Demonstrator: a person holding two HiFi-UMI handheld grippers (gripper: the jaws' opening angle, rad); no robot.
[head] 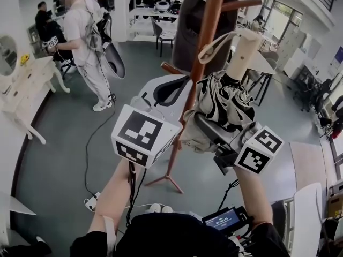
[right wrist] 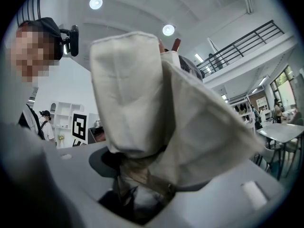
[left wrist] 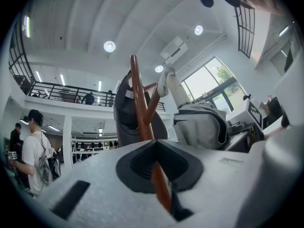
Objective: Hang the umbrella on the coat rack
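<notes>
Clamping the coat rack pole [head: 207, 31] with left gripper [left wrist: 159, 177], we grasp the umbrella [head: 220, 103] with right gripper [right wrist: 137, 189]. Its strap [head: 214, 43] must next catch a peg [head: 242, 4].

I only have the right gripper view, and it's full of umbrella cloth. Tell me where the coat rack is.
Observer: In the head view, the coat rack's pole stands right beside the umbrella, on its left.
Operator: Report the left gripper.
Observer: The left gripper is closed around that pole, as its own view shows.
Operator: Now the strap.
Observer: The handle's strap loops across toward the pole. I cannot tell whether it is hooked on yet.
</notes>
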